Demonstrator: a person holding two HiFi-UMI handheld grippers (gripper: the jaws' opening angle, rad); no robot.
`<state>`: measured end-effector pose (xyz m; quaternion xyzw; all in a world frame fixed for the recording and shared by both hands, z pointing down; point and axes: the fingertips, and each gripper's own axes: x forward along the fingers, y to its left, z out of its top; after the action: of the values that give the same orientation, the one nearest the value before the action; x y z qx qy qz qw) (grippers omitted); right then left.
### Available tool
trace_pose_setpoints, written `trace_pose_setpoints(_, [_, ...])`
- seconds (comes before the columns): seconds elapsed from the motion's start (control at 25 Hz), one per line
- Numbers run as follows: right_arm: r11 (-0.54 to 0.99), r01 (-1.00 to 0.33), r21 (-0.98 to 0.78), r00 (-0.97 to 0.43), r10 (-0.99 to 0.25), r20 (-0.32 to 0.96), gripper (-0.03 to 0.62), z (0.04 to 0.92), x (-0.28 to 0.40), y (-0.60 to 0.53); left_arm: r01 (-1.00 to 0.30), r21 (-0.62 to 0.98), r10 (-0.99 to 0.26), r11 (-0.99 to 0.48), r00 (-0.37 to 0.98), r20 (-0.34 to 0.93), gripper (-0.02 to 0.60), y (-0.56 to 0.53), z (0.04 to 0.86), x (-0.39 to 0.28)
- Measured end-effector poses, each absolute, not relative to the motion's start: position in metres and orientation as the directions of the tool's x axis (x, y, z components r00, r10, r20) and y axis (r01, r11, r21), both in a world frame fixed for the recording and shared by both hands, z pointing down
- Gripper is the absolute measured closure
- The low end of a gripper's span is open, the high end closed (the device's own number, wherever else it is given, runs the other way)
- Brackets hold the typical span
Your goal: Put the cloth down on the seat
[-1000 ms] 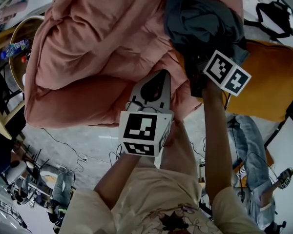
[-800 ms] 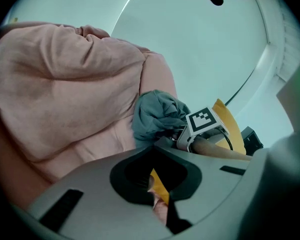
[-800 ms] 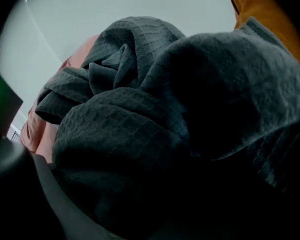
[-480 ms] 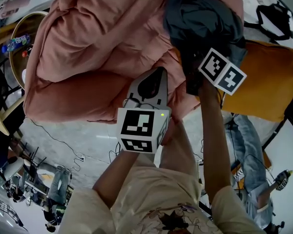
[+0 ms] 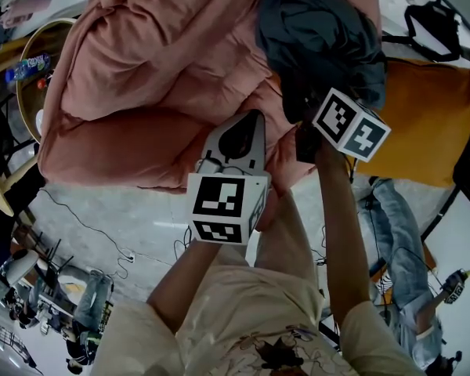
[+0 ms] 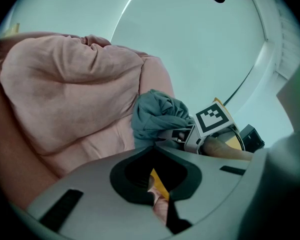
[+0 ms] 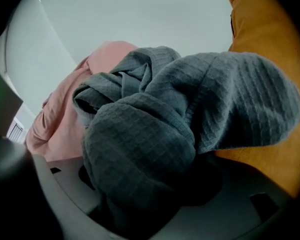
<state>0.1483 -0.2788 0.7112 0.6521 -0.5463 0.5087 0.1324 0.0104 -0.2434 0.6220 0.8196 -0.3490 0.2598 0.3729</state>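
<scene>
The crumpled grey waffle cloth sits at the upper right on the puffy pink seat cover. The right gripper has just been spreading its jaws, with the cloth loose between them; the left gripper is pressed together, empty. The cloth looks soft and floppy, so grab a thick fold.

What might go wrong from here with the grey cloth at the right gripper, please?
The right gripper has just been opening its jaws, yet the grey cloth lies bunched between and over them, so it may snag and lift away with the gripper. It also rests heaped against the pink quilt and orange cushion, so it could slump off that uneven pile.
</scene>
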Motion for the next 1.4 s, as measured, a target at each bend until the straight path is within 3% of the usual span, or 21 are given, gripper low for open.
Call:
trace_pose_setpoints(0.96, [-0.378,-0.844,-0.38,-0.096,-0.591,0.801,0.24,0.661,0.154,-0.23,-0.75,0.408,-0.393,-0.52,0.634,0.666,0.577,-0.215,0.585,0.011])
trace_pose_setpoints(1.4, [-0.374,-0.83,-0.414,-0.08,-0.654,0.752,0.241,0.626,0.158,-0.222,-0.741,0.401,-0.4,-0.539,0.644,0.652,0.577,-0.206,0.566,0.008])
